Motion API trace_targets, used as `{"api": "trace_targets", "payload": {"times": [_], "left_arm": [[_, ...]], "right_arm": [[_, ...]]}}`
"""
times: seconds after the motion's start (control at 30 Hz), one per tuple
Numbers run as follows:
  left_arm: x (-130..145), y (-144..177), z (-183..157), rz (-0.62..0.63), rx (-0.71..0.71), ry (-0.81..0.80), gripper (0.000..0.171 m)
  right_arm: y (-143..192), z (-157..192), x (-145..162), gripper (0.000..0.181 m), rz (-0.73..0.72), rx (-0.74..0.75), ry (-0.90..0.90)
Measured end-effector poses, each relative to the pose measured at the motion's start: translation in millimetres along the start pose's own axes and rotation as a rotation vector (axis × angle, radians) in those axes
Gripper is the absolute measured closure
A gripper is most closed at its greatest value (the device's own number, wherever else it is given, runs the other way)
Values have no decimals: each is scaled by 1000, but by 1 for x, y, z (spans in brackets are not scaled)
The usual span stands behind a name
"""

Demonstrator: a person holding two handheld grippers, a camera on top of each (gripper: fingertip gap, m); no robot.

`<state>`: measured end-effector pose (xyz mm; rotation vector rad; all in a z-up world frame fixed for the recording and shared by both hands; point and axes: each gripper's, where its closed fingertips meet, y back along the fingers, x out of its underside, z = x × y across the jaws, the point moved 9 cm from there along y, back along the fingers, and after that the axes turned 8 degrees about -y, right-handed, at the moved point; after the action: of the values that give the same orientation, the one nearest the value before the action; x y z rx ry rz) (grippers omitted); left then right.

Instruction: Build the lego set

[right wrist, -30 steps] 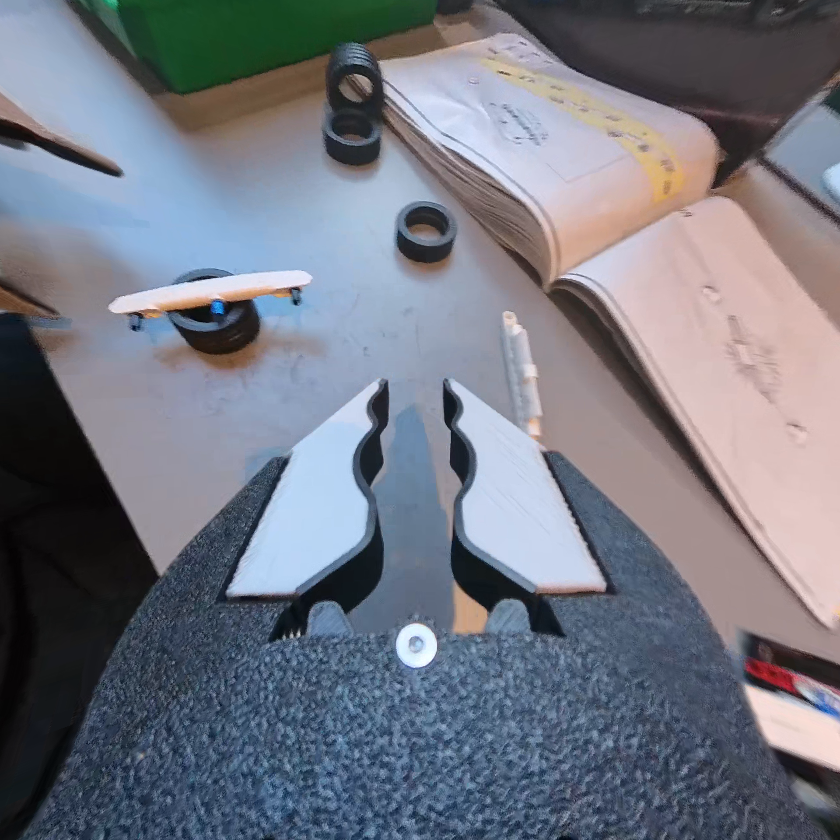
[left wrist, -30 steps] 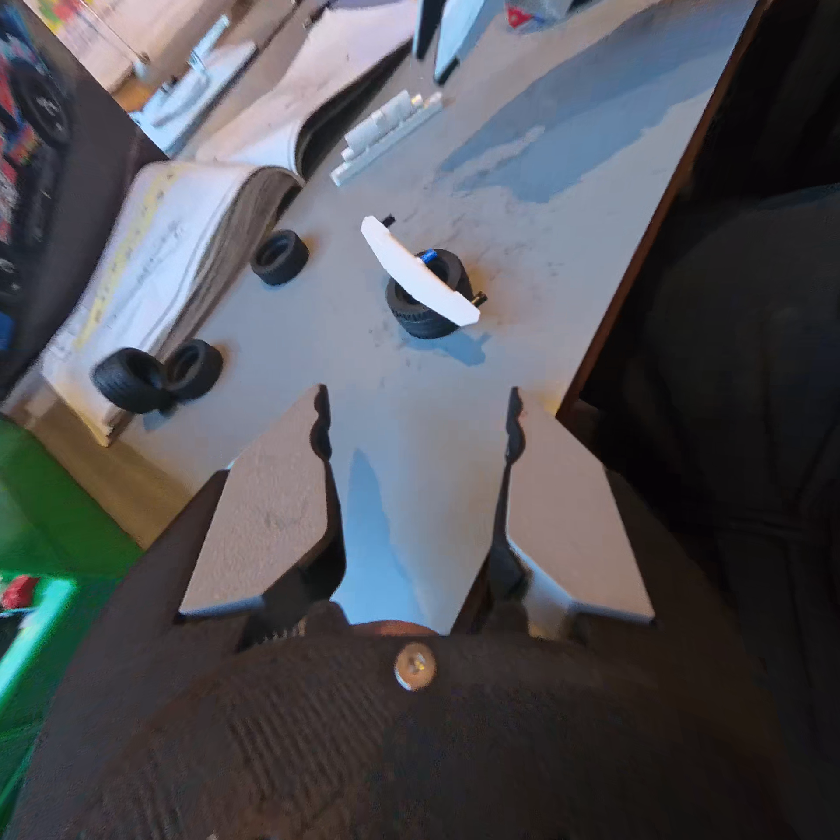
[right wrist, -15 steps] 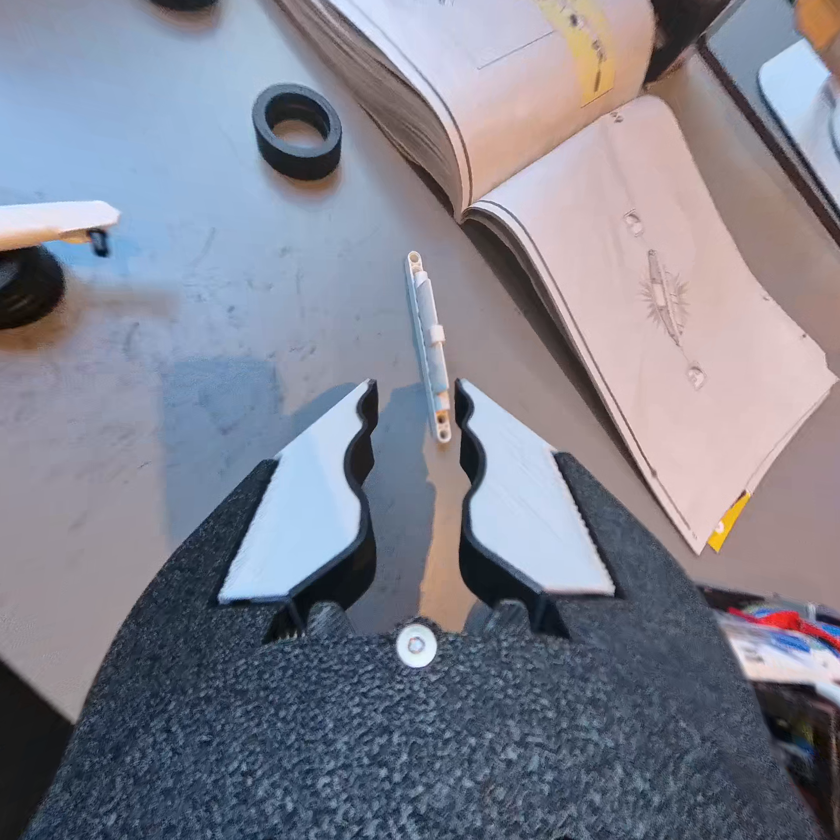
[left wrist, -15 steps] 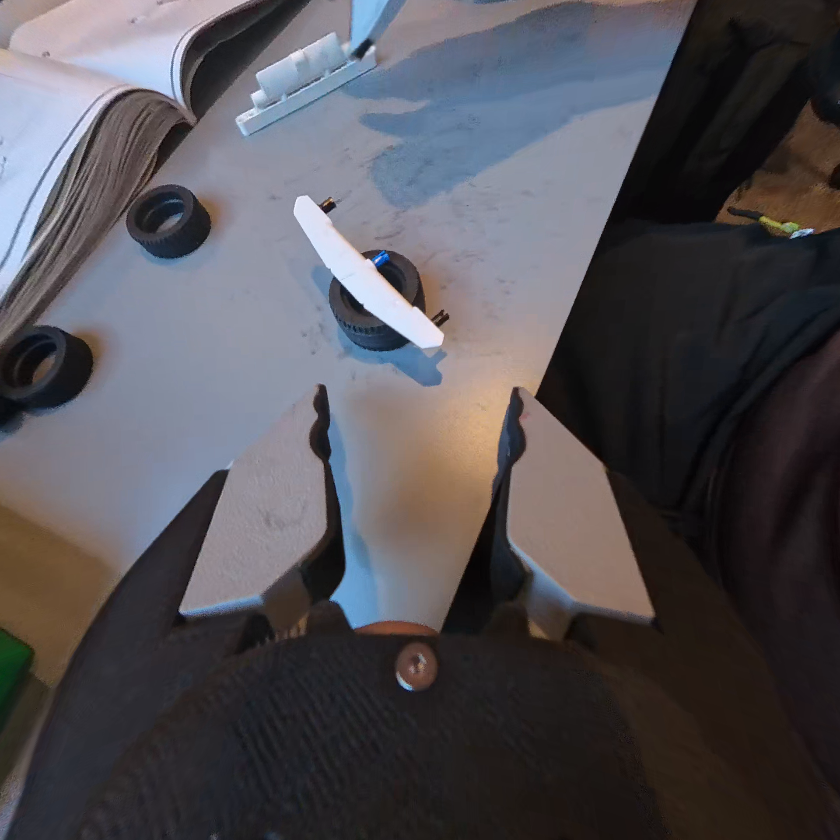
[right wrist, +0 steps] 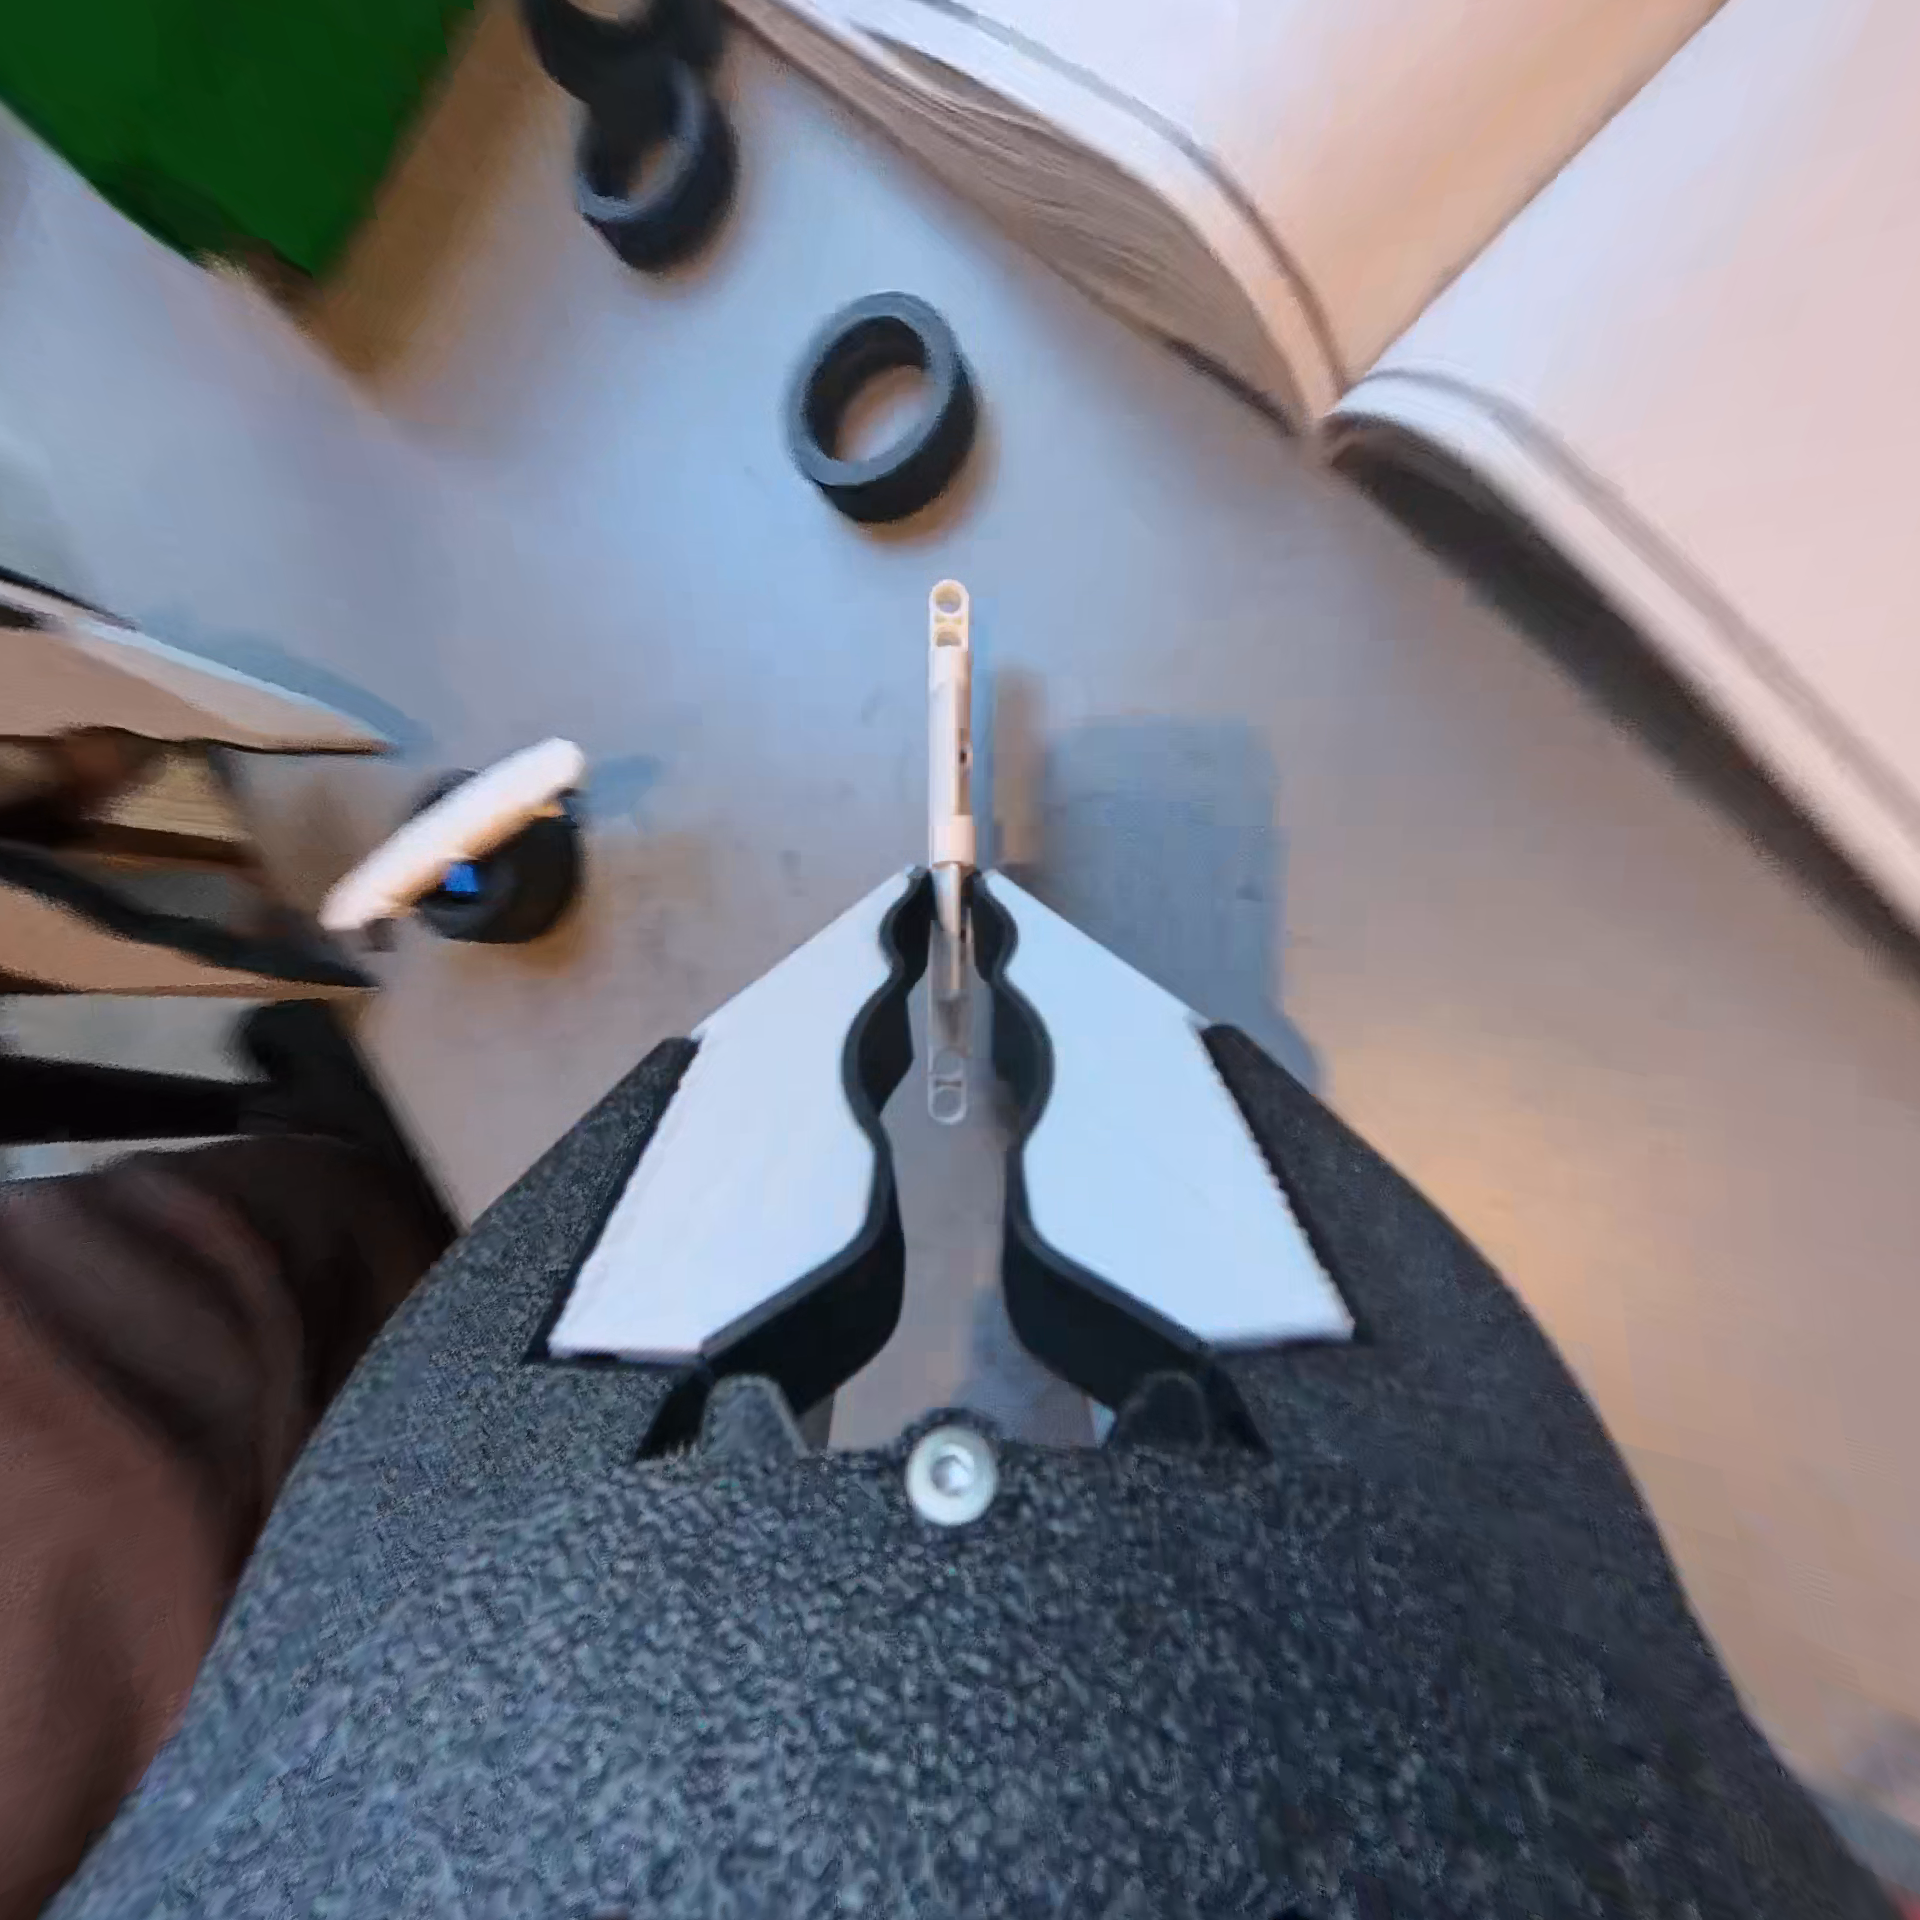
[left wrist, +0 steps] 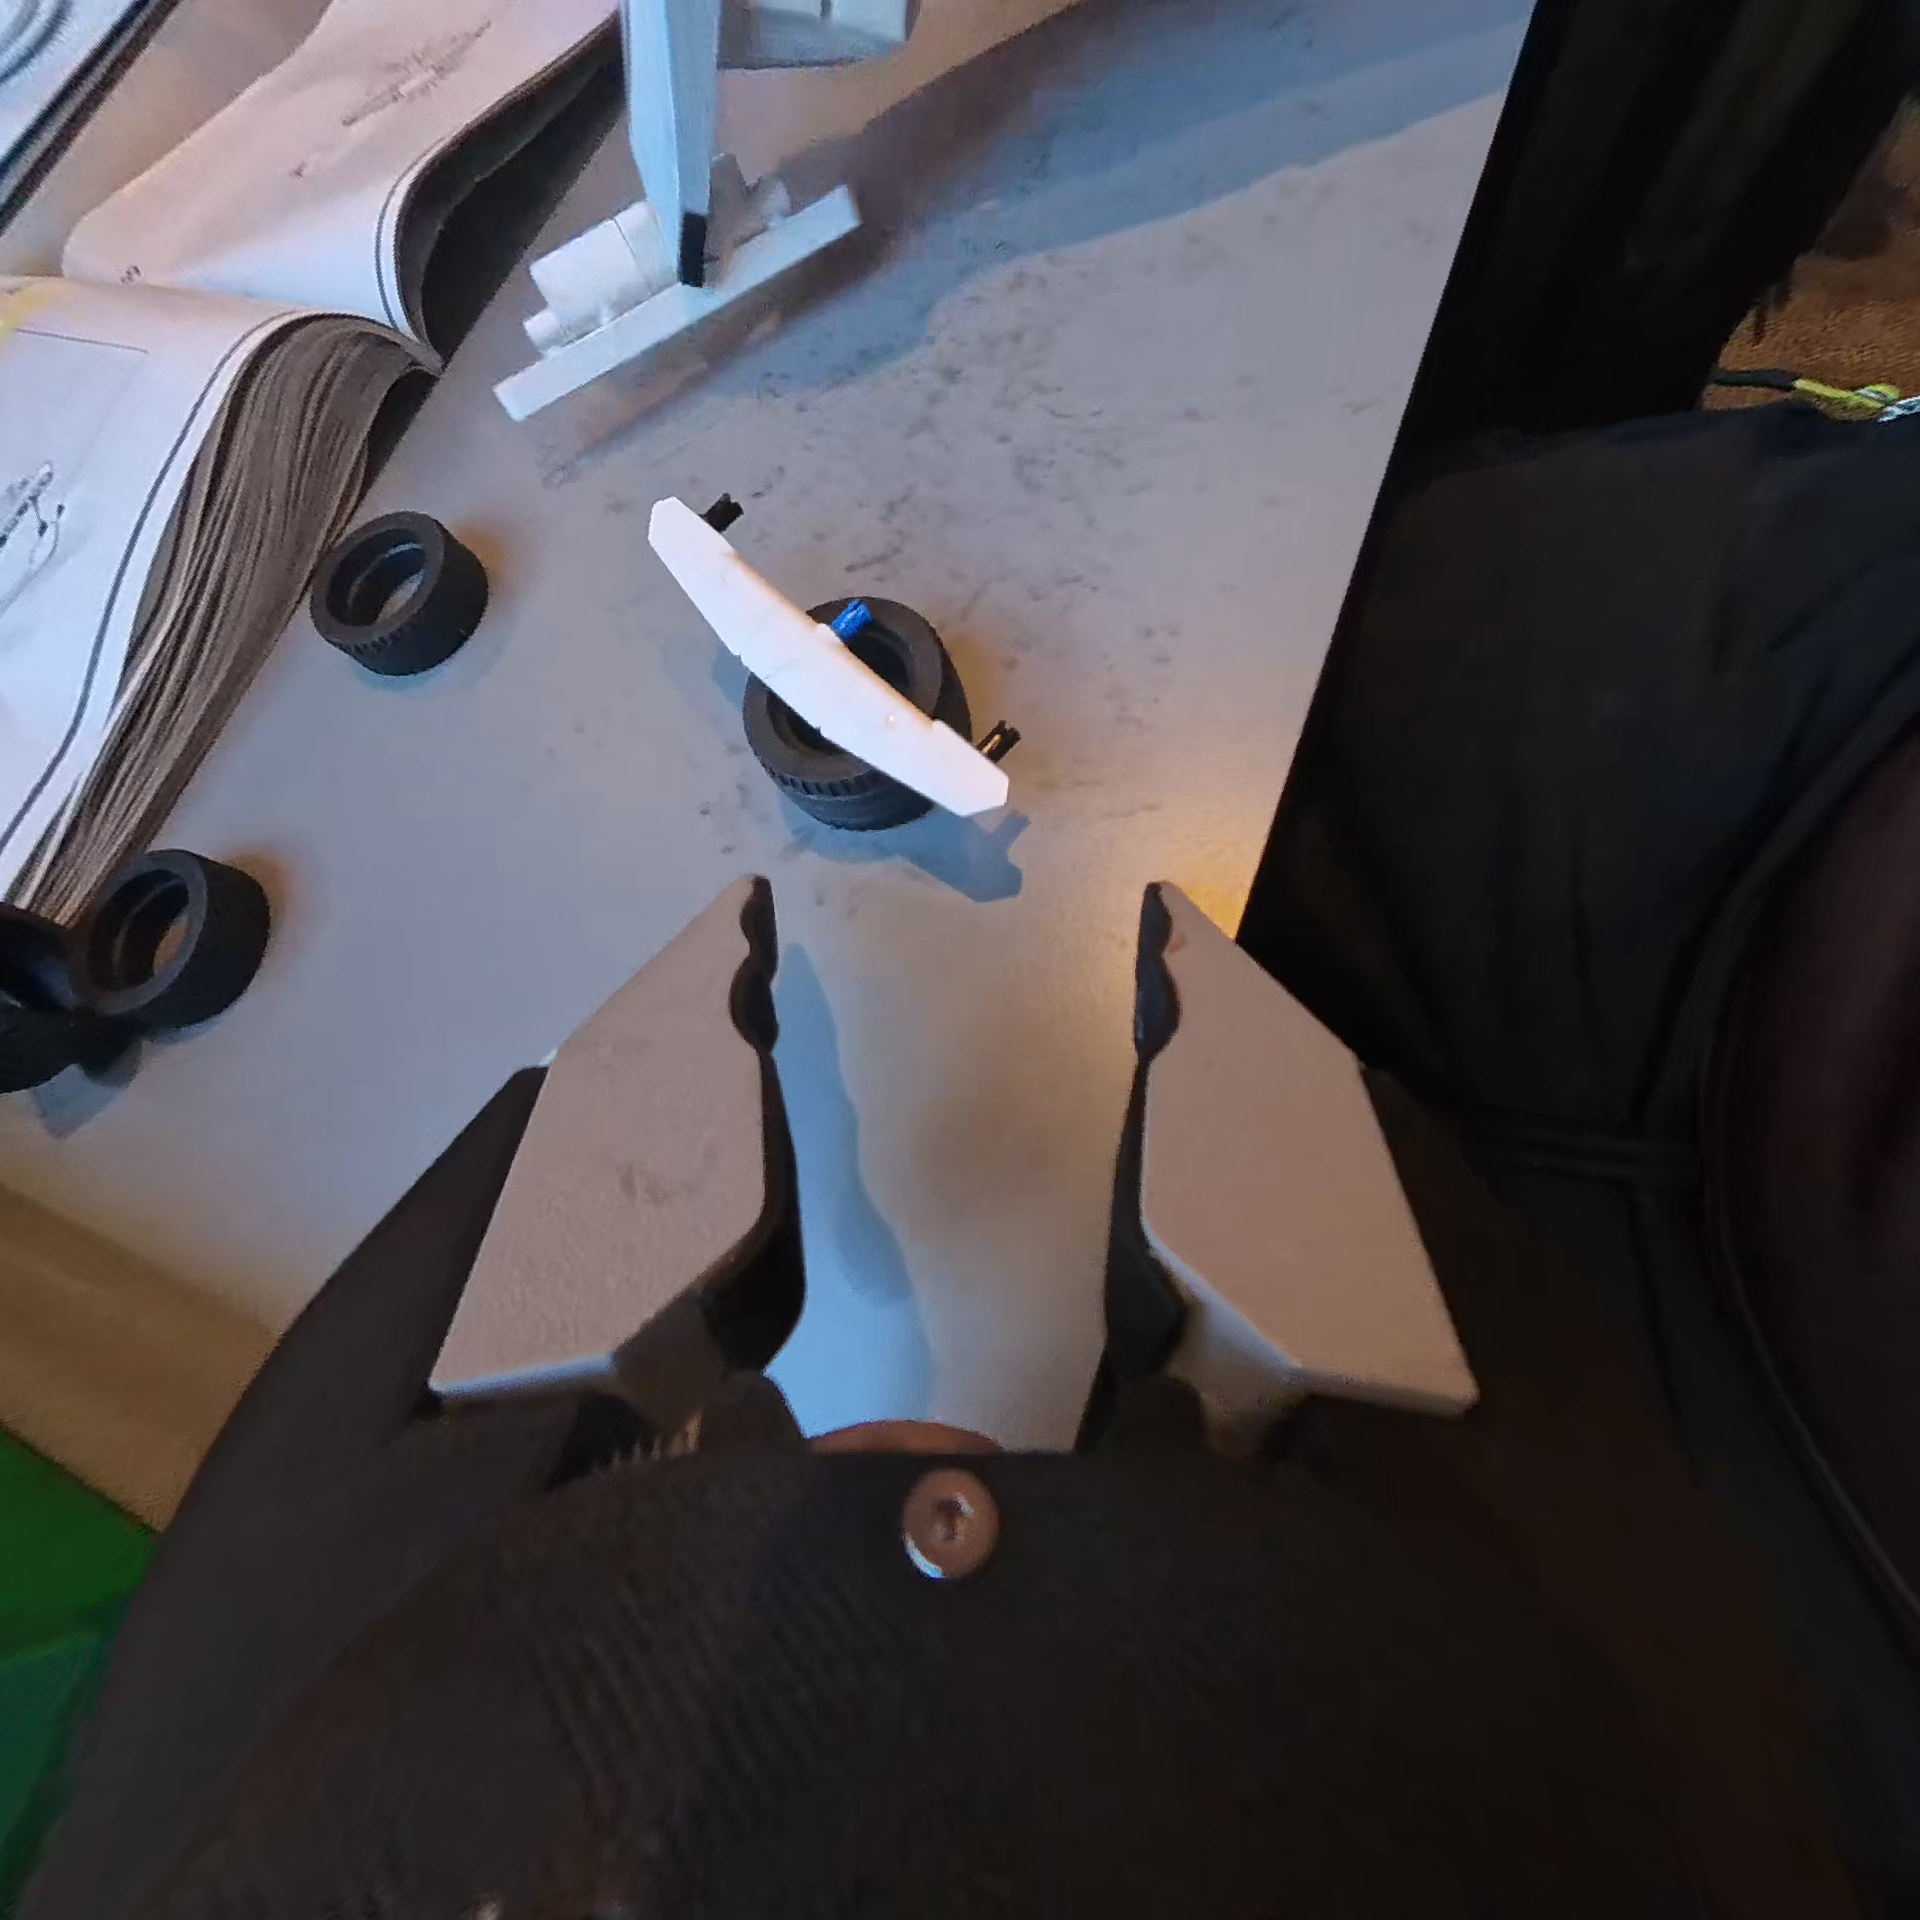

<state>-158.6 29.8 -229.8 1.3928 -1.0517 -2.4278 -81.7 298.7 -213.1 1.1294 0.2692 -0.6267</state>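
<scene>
my right gripper (right wrist: pixel 948 883) has its jaws nearly together, pinching a slim white lego beam (right wrist: pixel 952 748) near its middle. the beam runs straight ahead between the fingertips, its far end with round holes sticking out over the grey table (right wrist: pixel 1455 1039). whether the beam is lifted or resting on the table, i cannot tell.

my left gripper (left wrist: pixel 956 904) hangs over the table with jaws spread wide and nothing between them.

just ahead of the left gripper, a curved white lego piece (left wrist: pixel 821 655) lies tilted across the top of a black tyre (left wrist: pixel 862 769). a blue pin (left wrist: pixel 850 620) shows at the piece's middle, and small black pins poke out near both of its ends. this pair sits near the table's edge.

to the left, a second loose tyre (left wrist: pixel 400 592) lies beside an open instruction booklet (left wrist: pixel 156 436). two more tyres (left wrist: pixel 156 945) lie touching each other at the booklet's near corner.

a green box (right wrist: pixel 208 114) shows, blurred, at the far left corner of the right wrist view.
</scene>
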Motion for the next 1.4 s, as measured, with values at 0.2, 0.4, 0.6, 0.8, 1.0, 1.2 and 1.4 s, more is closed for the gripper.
{"api": "trace_targets", "payload": {"times": [0.2,0.4,0.6,0.8,1.0,1.2,1.4], "left_arm": [[2,2,-1,-11,3,-8,104],[3,4,-2,-15,-4,-6,104],[4,4,-2,-17,-4,12,104],[5,2,1,-7,19,59,102],[6,1,4,-1,52,90,104],[5,-3,6,13,166,150,105],[-13,-15,-4,-14,196,104,111]], "right_arm": [[-5,-10,6,166,67,-65,-139],[10,2,5,162,-44,63,-18],[21,27,23,160,-158,72,138],[20,35,47,157,-257,138,267],[12,38,54,158,-345,96,323],[1,36,49,159,-309,33,306],[2,38,50,160,-314,20,302]]}}
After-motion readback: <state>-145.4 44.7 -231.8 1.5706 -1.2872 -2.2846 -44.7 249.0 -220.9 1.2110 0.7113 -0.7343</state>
